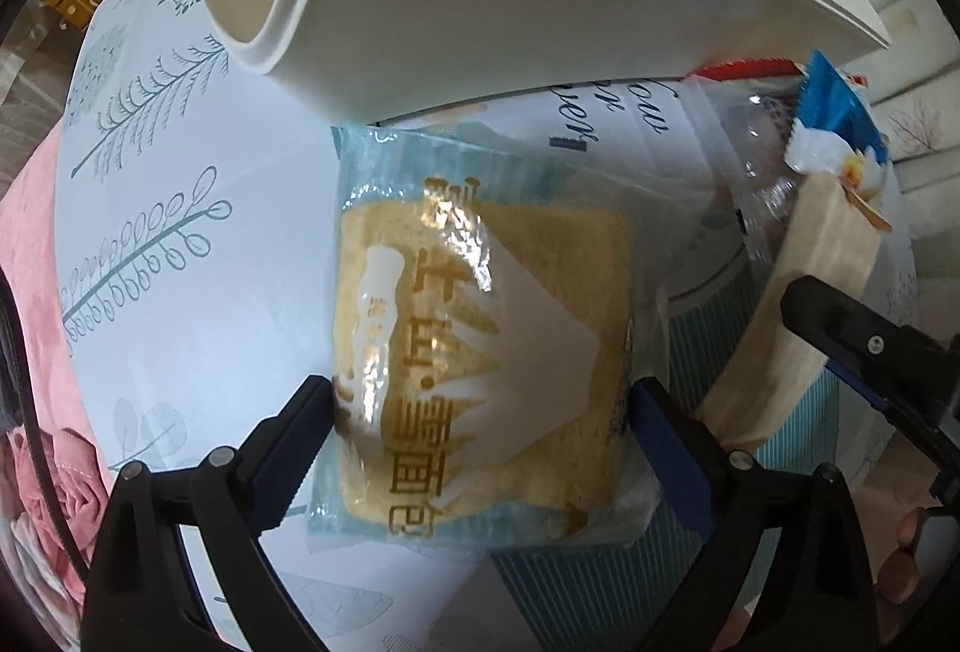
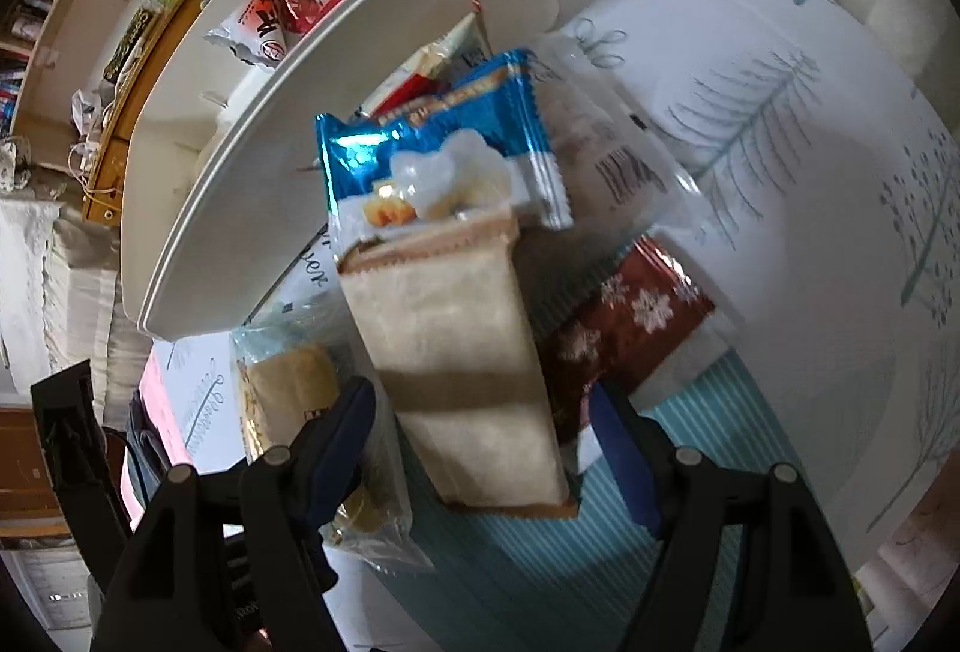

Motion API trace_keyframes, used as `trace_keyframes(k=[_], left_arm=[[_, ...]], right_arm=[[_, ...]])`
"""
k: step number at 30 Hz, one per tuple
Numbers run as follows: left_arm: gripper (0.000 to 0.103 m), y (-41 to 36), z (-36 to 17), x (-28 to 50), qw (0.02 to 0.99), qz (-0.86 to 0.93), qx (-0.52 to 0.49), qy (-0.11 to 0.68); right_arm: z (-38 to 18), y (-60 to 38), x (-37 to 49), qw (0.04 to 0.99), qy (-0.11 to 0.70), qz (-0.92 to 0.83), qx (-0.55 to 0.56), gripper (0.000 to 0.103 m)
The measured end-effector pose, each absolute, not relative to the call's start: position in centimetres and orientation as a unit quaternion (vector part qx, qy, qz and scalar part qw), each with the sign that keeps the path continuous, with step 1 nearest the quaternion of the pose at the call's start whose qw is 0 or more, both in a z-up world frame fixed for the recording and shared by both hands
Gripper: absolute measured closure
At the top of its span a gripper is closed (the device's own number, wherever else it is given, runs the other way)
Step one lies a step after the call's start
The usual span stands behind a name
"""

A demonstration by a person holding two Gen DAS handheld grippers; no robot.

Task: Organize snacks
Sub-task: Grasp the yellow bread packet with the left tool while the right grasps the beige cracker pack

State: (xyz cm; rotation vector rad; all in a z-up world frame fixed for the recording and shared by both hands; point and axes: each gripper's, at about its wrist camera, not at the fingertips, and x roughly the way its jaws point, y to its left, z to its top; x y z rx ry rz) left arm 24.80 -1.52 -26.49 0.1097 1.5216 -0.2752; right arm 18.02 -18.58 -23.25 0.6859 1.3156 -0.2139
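A bread packet (image 1: pixel 480 328), yellow bread in a pale blue clear wrapper, lies flat on the tablecloth in front of the white bin (image 1: pixel 480 21). My left gripper (image 1: pixel 480 412) points down over it, open, one finger at each side of the bread. My right gripper (image 2: pixel 486 424) is shut on a long beige packet (image 2: pixel 468 352) and holds it tilted off the table. From the left wrist view this beige packet (image 1: pixel 798 304) stands on end just right of the bread. The bread packet (image 2: pixel 288 388) shows to the left of the right gripper.
The white bin (image 2: pixel 300 111) holds several snacks. A blue foil packet (image 2: pixel 432 153), a clear packet with a barcode (image 2: pixel 606 153) and a red snowflake packet (image 2: pixel 630 328) lie piled beside it. A teal striped mat (image 2: pixel 540 562) lies underneath. Pink cloth (image 1: pixel 36 322) hangs at the table's left.
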Motion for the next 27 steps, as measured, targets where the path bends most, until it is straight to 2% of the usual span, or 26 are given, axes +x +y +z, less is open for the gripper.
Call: trace_keyframes(k=[11, 15, 21, 27], left_arm=[[0.000, -3.0, -27.9, 27.7, 0.712, -0.103, 0.045, 0.693], [0.000, -2.8, -27.7, 27.9, 0.716, -0.104, 0.042, 0.689], [0.009, -1.5, -27.3, 26.4, 0.728, -0.106, 0.031, 0.677], [0.011, -0.5, -27.5, 25.6, 0.714, -0.103, 0.023, 0.692]], right_arm=[[-23.5, -18.1, 21.0, 0.725, 0.637, -0.092, 0.244, 0.031], [-23.4, -17.8, 21.6, 0.723, 0.645, -0.092, 0.230, 0.047], [-23.2, -17.7, 21.3, 0.714, 0.655, -0.091, 0.229, 0.050], [-22.6, -18.2, 19.5, 0.708, 0.655, -0.096, 0.249, 0.051]])
